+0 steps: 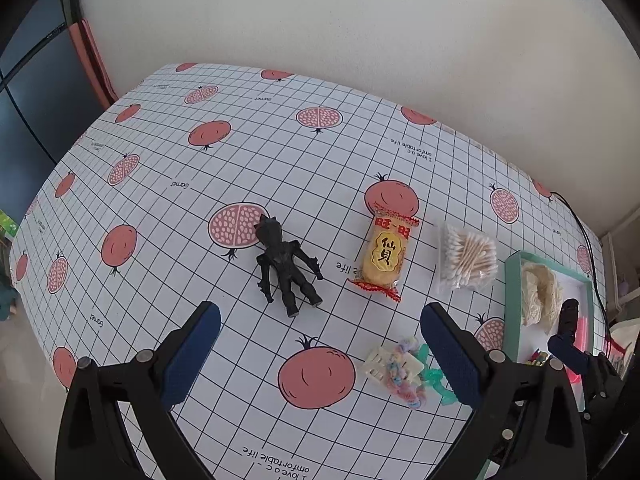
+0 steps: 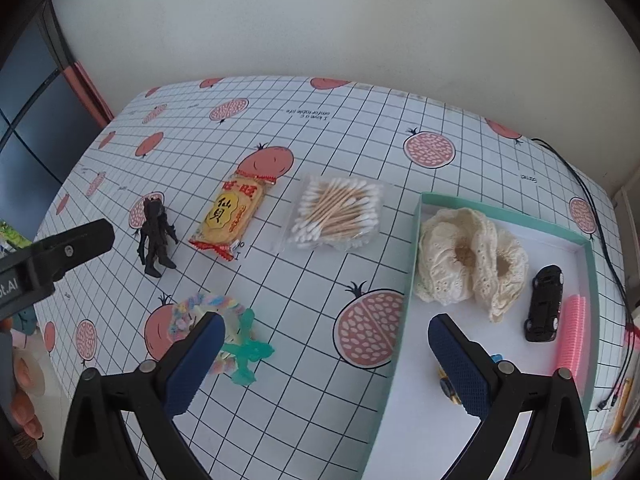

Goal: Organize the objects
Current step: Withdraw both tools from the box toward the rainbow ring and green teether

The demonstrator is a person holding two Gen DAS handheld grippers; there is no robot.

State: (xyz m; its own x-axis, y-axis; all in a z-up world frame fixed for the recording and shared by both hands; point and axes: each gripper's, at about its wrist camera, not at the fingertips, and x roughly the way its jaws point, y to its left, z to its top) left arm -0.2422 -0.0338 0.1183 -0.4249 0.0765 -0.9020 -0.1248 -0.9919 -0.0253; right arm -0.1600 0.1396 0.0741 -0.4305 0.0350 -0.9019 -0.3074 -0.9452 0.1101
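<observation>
On the pomegranate-print tablecloth lie a black monster figure (image 1: pixel 287 266) (image 2: pixel 155 238), a yellow rice-cracker packet (image 1: pixel 385 258) (image 2: pixel 232 217), a bag of cotton swabs (image 1: pixel 469 258) (image 2: pixel 338 213) and a pastel hair-tie and clip pile (image 1: pixel 404 372) (image 2: pixel 218 330). A teal-rimmed white tray (image 2: pixel 416 248) (image 1: pixel 510 300) holds cream lace fabric (image 2: pixel 470 258), a black toy car (image 2: pixel 545 303) and a pink comb (image 2: pixel 573 330). My left gripper (image 1: pixel 320 354) hangs open just short of the figure. My right gripper (image 2: pixel 326 354) is open over the tray's left rim, empty.
A white wall runs behind the table. A black cable (image 2: pixel 600 216) trails along the table's right edge. A dark window and pink curtain (image 1: pixel 90 52) stand at the left. A small yellow toy (image 2: pixel 446 386) lies in the tray behind my right finger. A person's hand (image 2: pixel 24 392) shows at lower left.
</observation>
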